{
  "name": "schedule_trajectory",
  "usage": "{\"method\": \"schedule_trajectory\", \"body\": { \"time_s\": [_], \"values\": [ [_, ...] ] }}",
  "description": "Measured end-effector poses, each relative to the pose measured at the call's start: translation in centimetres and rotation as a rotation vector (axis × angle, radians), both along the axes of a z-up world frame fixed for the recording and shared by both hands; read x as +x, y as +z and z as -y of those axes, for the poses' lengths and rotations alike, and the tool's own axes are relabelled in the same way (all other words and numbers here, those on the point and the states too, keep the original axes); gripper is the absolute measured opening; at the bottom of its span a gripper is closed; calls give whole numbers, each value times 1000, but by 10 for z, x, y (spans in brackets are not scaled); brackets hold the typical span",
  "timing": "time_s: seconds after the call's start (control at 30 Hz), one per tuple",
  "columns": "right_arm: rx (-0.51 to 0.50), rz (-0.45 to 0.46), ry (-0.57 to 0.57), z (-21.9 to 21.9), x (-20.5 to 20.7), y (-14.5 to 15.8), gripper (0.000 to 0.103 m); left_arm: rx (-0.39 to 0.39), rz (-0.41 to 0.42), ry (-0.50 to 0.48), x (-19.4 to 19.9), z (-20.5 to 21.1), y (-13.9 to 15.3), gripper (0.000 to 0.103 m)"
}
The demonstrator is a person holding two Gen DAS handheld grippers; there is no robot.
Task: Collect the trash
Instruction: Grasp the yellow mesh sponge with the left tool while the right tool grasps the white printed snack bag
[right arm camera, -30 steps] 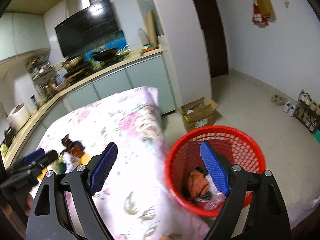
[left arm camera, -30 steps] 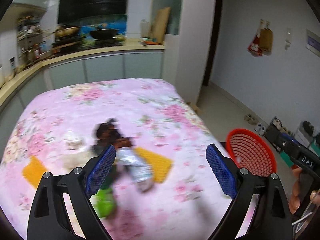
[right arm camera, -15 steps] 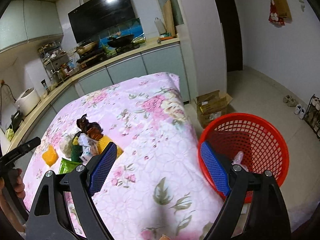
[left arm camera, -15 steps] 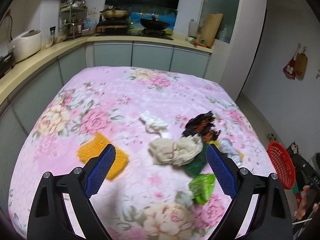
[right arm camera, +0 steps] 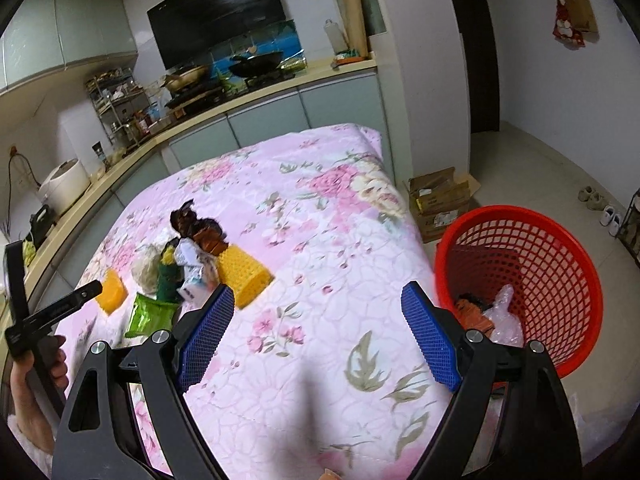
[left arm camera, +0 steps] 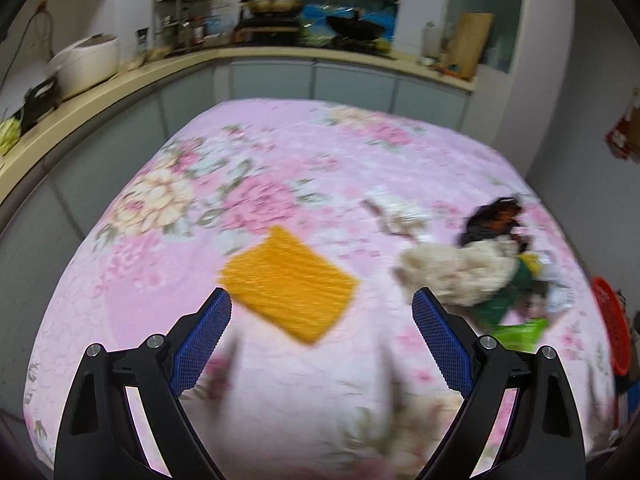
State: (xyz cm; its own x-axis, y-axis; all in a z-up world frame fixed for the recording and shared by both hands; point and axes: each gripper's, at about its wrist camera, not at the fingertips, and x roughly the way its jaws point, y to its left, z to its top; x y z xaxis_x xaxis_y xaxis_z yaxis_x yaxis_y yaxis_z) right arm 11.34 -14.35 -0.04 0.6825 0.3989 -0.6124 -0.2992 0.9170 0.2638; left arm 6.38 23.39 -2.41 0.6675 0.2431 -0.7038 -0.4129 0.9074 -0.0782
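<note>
In the left wrist view my left gripper is open and empty, just above a flat yellow sponge on the pink floral tablecloth. To its right lies a trash pile: a cream wad, a dark brown wrapper and a green packet. My right gripper is open and empty over the table's near edge. The red mesh basket stands on the floor to its right and holds plastic film and an orange-brown scrap. The pile and a yellow mesh piece lie ahead on the left.
A hand holds the left tool at the table's left side. An open cardboard box sits on the floor behind the basket. Kitchen counters wrap the far and left sides, with a rice cooker. Shoes lie by the right wall.
The left view has swung left and lower: the yellow sponge now sits between its fingers and the pile has slid right. The right view has turned from the basket toward the table.
</note>
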Motion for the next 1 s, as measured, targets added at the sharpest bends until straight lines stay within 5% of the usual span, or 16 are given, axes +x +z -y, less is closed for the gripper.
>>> {"method": "schedule_trajectory", "body": {
  "time_s": [0.2,0.37,0.57,0.77,0.8,1.0],
  "values": [
    [1,-10,21,-11,0,-3,83,-41,-43,52,7,-26,-20,89],
    [0,-17,36,-18,1,-5,83,-155,-36,33,24,-35,-26,89],
    [-12,-25,54,-29,2,-8,83,-135,-49,13,43,-31,-31,88],
    [-20,-20,78,-46,8,-9,83,-121,-38,-12,46,-27,-33,59],
    [-21,-19,83,-50,9,-9,83,-126,-33,-14,47,-28,-33,48],
    [-51,18,147,-84,13,-8,83,-144,2,-17,41,-30,-29,30]
  ]
}}
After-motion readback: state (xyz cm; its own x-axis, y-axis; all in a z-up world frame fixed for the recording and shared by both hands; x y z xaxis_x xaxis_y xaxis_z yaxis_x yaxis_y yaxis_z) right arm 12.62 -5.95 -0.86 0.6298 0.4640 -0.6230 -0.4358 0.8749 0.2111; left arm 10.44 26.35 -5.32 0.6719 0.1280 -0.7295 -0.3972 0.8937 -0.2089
